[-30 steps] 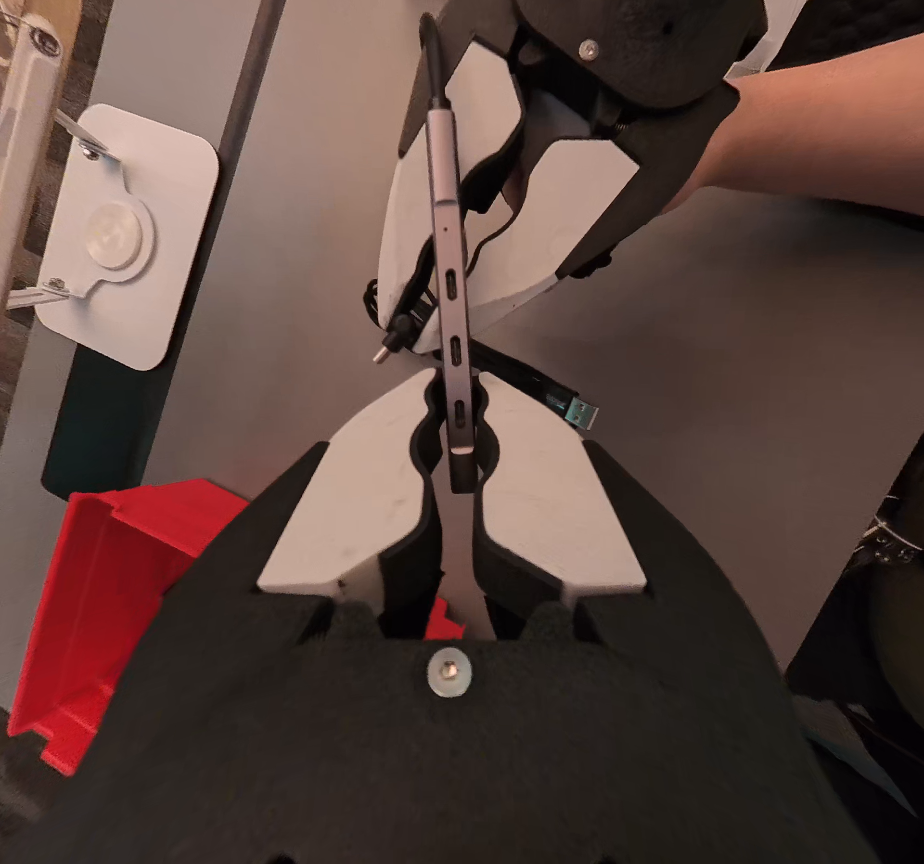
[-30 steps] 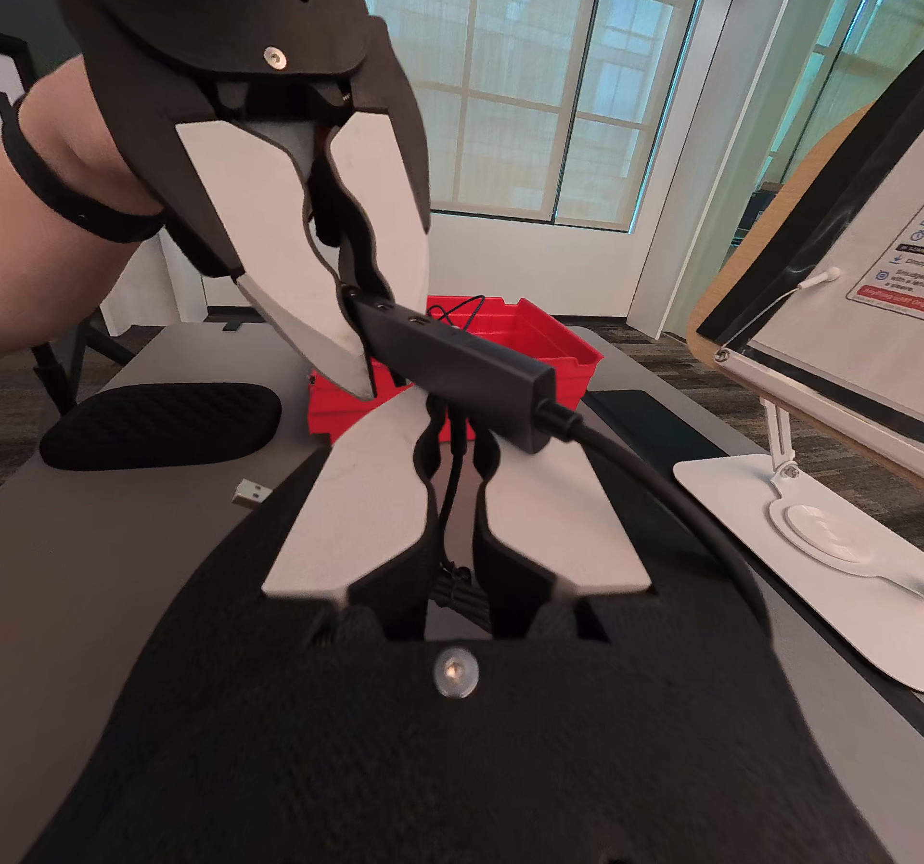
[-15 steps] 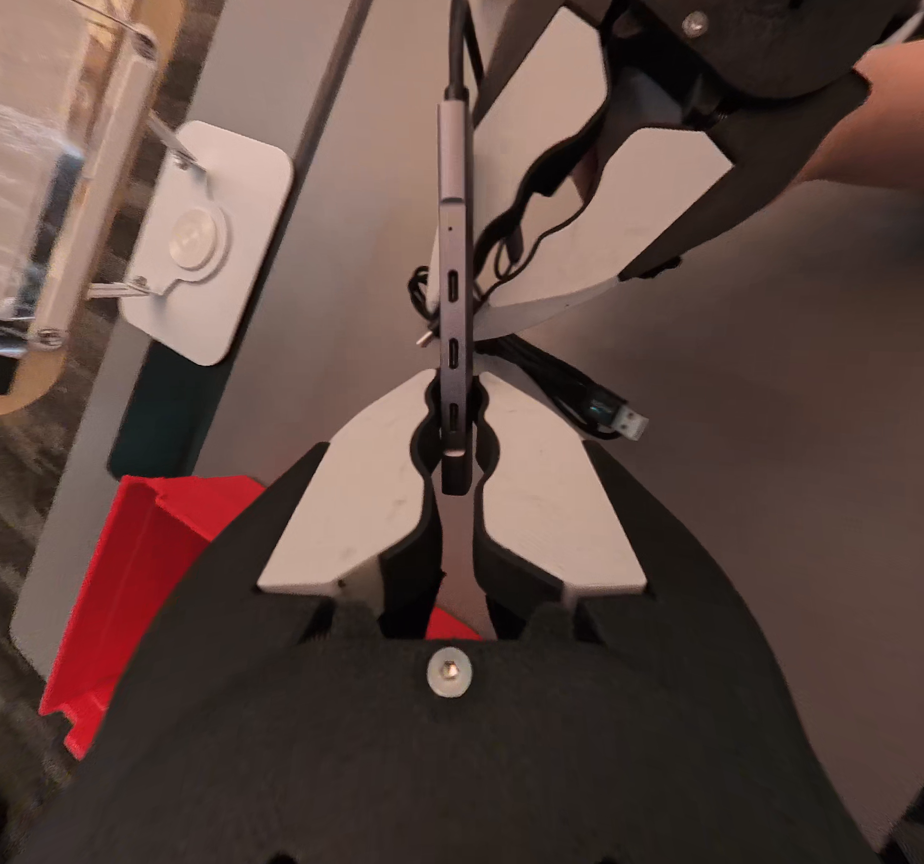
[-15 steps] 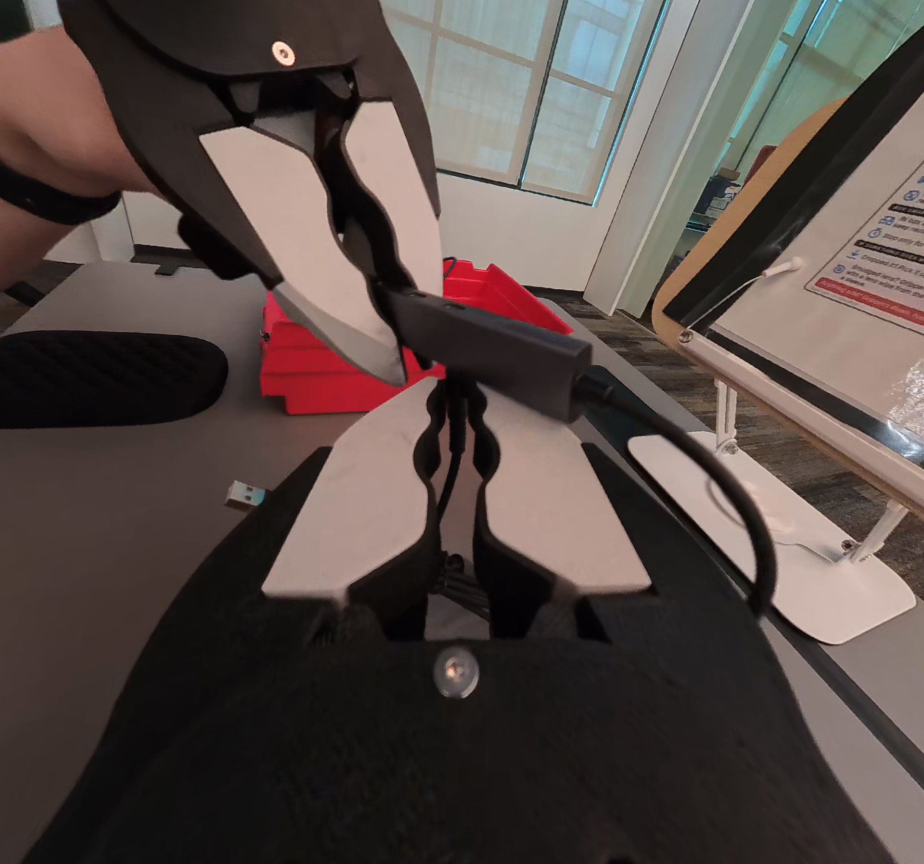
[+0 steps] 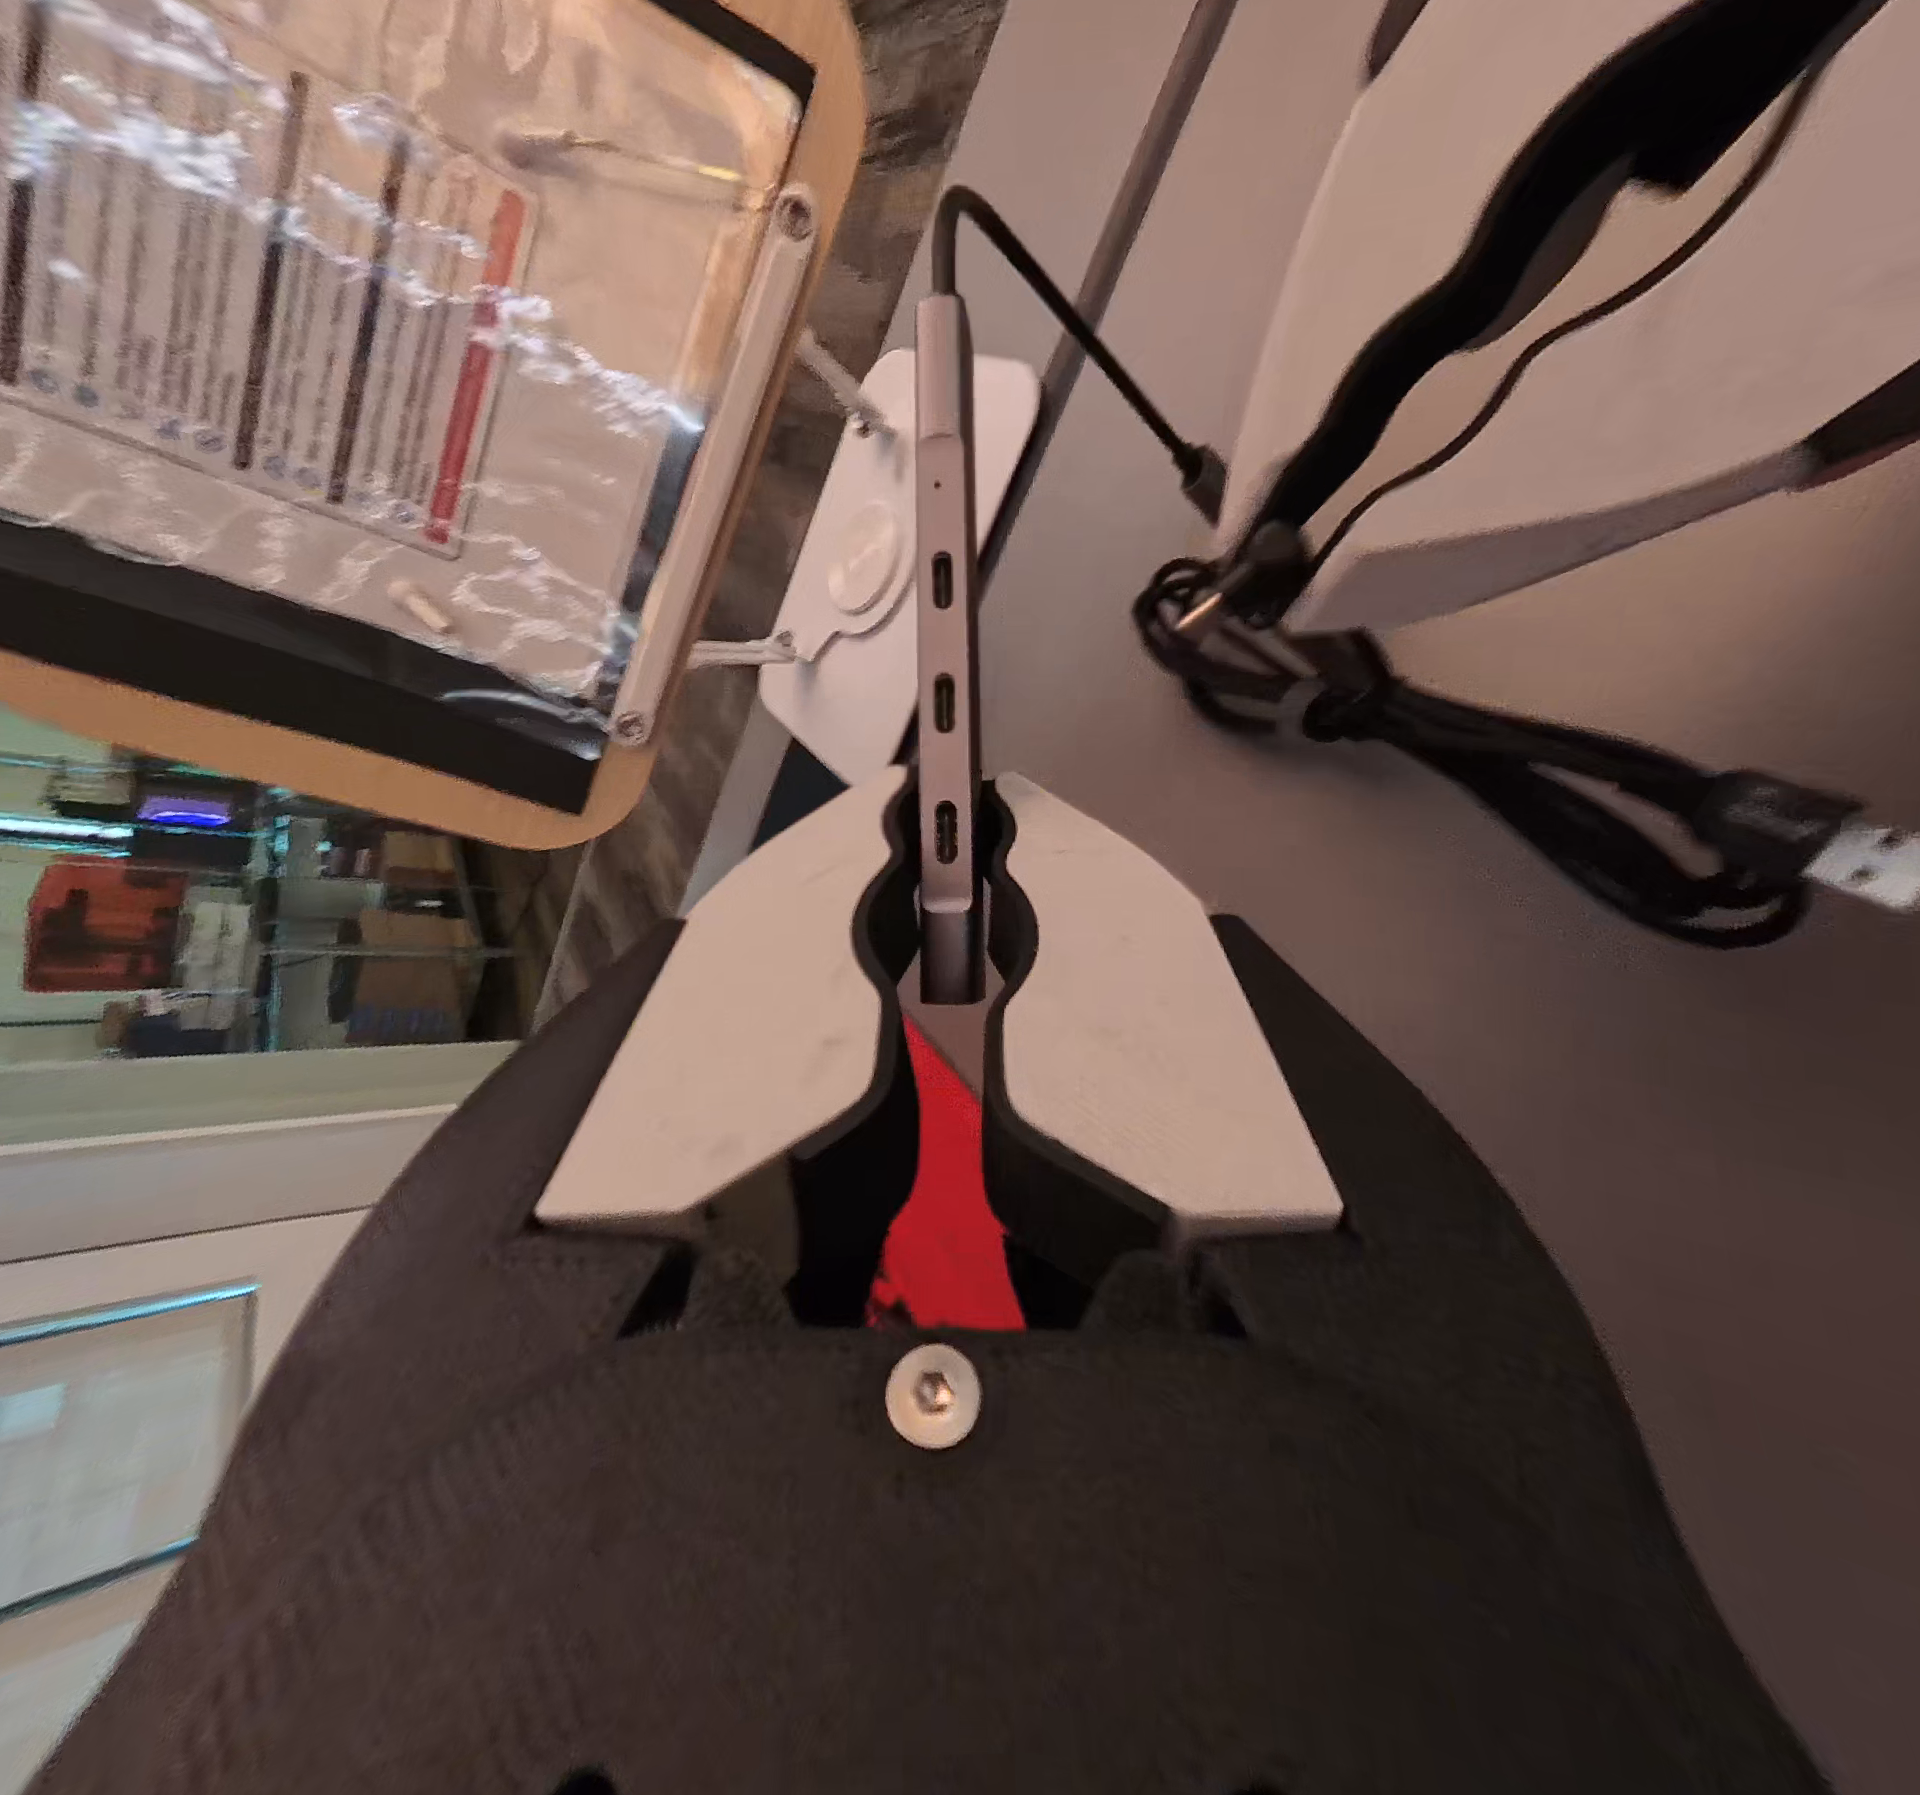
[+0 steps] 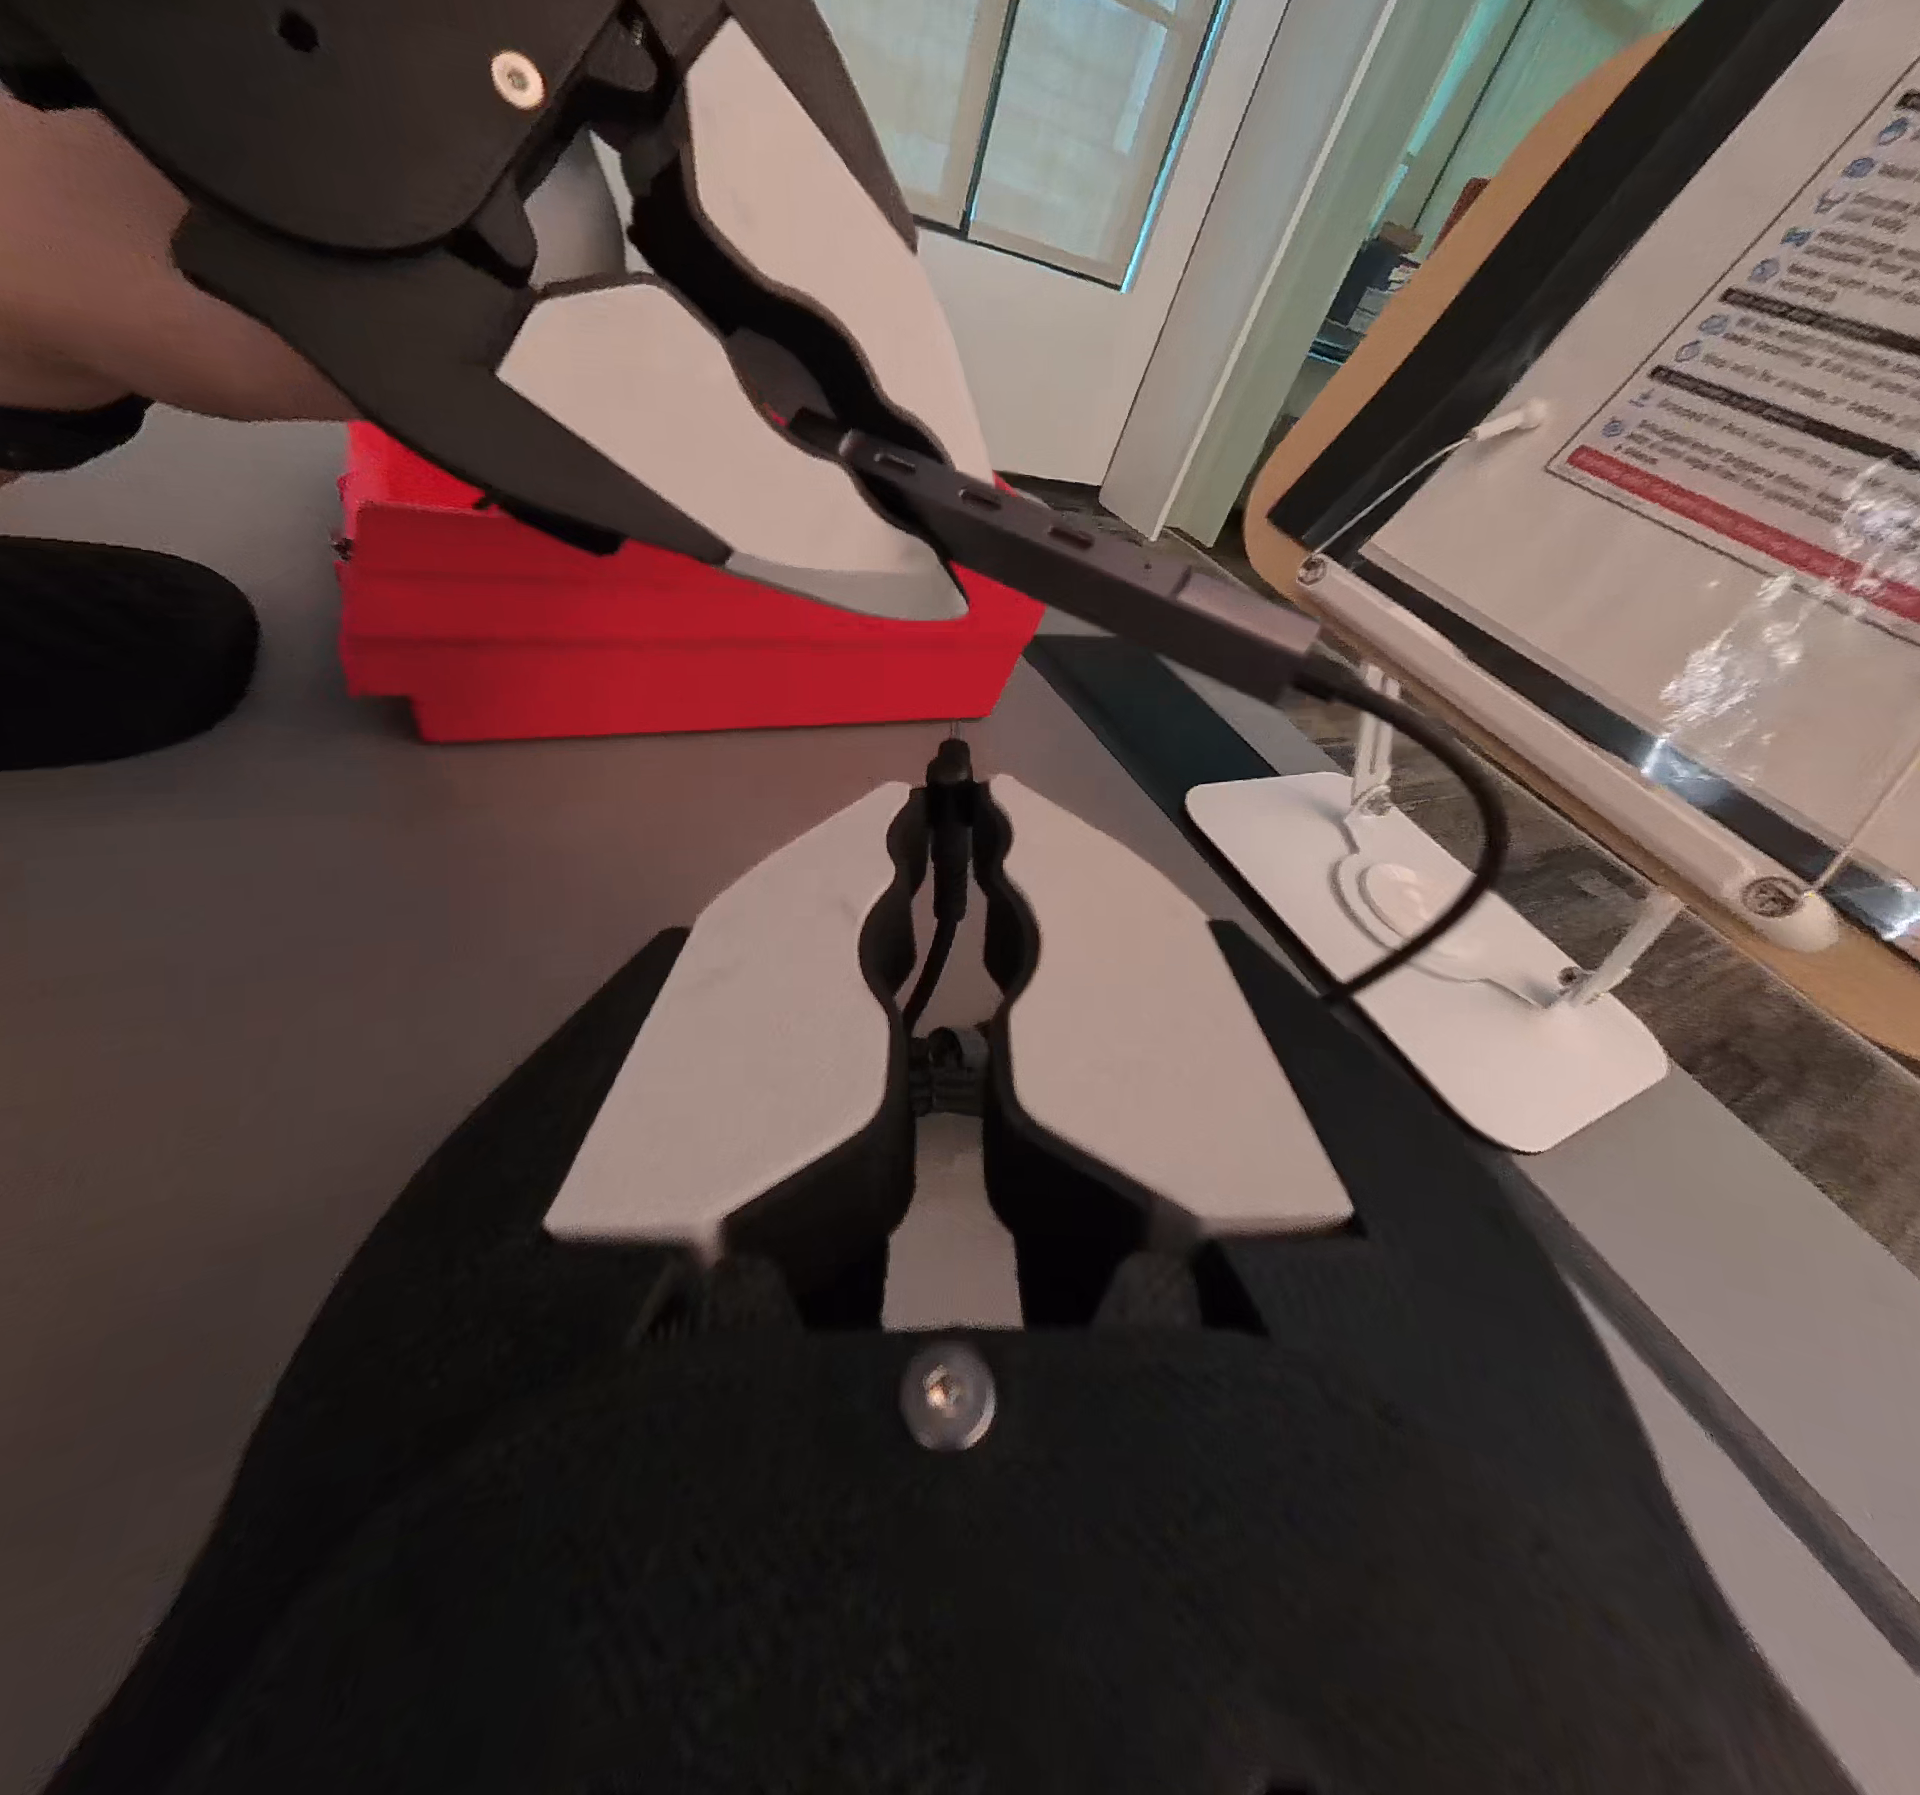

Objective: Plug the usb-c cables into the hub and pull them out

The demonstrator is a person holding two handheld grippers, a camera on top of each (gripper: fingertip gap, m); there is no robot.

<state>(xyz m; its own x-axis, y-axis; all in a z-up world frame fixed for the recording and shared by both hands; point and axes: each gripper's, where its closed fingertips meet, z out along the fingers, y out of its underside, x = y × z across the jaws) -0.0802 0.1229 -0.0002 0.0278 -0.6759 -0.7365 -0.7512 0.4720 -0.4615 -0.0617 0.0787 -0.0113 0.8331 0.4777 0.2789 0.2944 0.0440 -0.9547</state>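
Observation:
My left gripper [image 5: 948,789] is shut on the near end of a slim grey USB-C hub [image 5: 945,540], which stands edge-on with three empty ports facing the camera. The hub's own black lead [image 5: 1060,301] loops off its far end. My right gripper [image 6: 951,784] is shut on a black USB-C cable plug [image 6: 951,810], its tip pointing forward, apart from the hub [image 6: 1081,561]. In the left wrist view the right gripper [image 5: 1257,592] holds the plug [image 5: 1210,607] to the right of the hub, with the bundled cable [image 5: 1538,800] and its USB-A end [image 5: 1860,862] hanging below.
A red bin [image 6: 665,623] sits on the grey table [image 6: 312,966] behind the left gripper [image 6: 914,540]. A wood-framed board with a printed sheet [image 6: 1662,457] stands at the right on a white stand base [image 6: 1434,956]. A black padded object [image 6: 104,644] lies at the left.
The grippers have drawn apart: the right gripper with its cable plug has moved away from the hub's ports. The left gripper has swung the hub toward the board.

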